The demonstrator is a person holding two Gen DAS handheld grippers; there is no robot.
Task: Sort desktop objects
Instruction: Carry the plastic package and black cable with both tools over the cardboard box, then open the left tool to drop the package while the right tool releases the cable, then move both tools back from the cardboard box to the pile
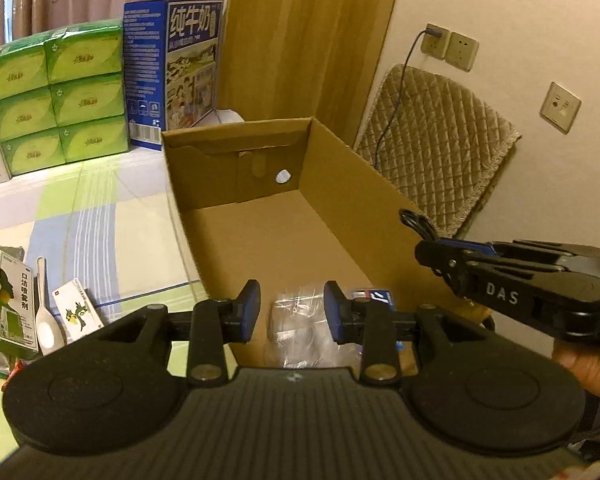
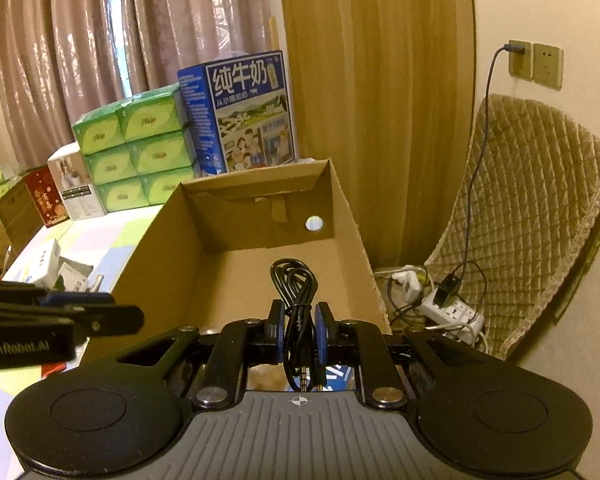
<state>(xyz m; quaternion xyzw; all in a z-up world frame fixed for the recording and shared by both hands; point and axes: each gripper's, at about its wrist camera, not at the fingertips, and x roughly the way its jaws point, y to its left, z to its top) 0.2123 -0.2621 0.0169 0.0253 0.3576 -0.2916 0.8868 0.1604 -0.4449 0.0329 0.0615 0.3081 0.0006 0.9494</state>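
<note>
An open cardboard box (image 1: pixel 340 184) stands on the table, and it also shows in the right wrist view (image 2: pixel 348 216). My right gripper (image 2: pixel 298 330) is shut on a coiled black audio cable (image 2: pixel 296 280) and holds it above the box's near end; its side shows in the left wrist view (image 1: pixel 432 258). My left gripper (image 1: pixel 292 312) is open and empty over the box's near edge. A clear plastic bag (image 1: pixel 300 324) and a blue and white packet (image 1: pixel 374 296) lie in the box below it.
Left of the box lie a white spoon (image 1: pixel 46 316), a green medicine box (image 1: pixel 14 304) and a small white carton (image 1: pixel 78 308). Green tissue packs (image 1: pixel 56 92) and a blue milk carton (image 1: pixel 176 64) stand behind. A power strip (image 2: pixel 452 312) sits by a quilted chair (image 2: pixel 532 216).
</note>
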